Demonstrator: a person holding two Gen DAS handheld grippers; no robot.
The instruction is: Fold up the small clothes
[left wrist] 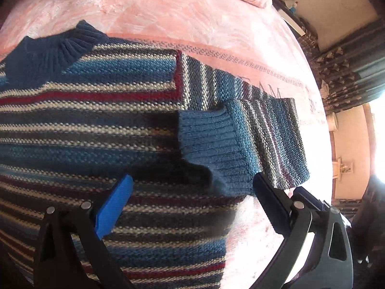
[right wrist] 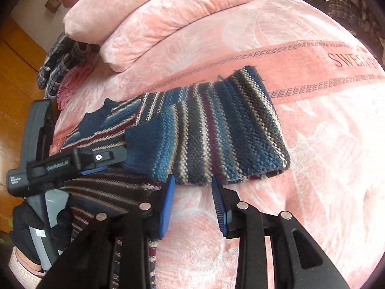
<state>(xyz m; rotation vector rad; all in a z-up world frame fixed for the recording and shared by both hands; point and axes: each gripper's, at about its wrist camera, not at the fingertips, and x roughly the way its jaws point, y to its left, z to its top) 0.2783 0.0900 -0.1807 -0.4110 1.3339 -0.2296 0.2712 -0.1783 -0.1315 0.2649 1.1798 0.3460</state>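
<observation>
A striped knit sweater [left wrist: 91, 125] lies flat on the pink bed [right wrist: 324, 144], its dark blue collar [left wrist: 50, 53] toward the pillows [right wrist: 154, 16] at the head. One sleeve [right wrist: 216, 130] is doubled back on itself, its ribbed cuff [left wrist: 211, 144] resting on the body of the sweater near the side edge.

The sleeve fold looks to be the step in hand. The left hand-held gripper [left wrist: 192, 202] hovers just short of the cuff with its jaws spread wide and nothing between them. The right hand-held gripper [right wrist: 192, 204] sits at the near edge of the folded sleeve, jaws parted and empty too, the blue pads [right wrist: 167, 207] just shy of the knit.

Next, I'd guess, comes tidying that sleeve square onto the body, or taking the side edge to fold it inward; either calls for pinching only the top layers of thick knit.

Room is generous: bare blanket stretches beyond the sleeve toward the far side of the bed. A plaid garment [right wrist: 60, 60] lies by the pillows, well apart.
</observation>
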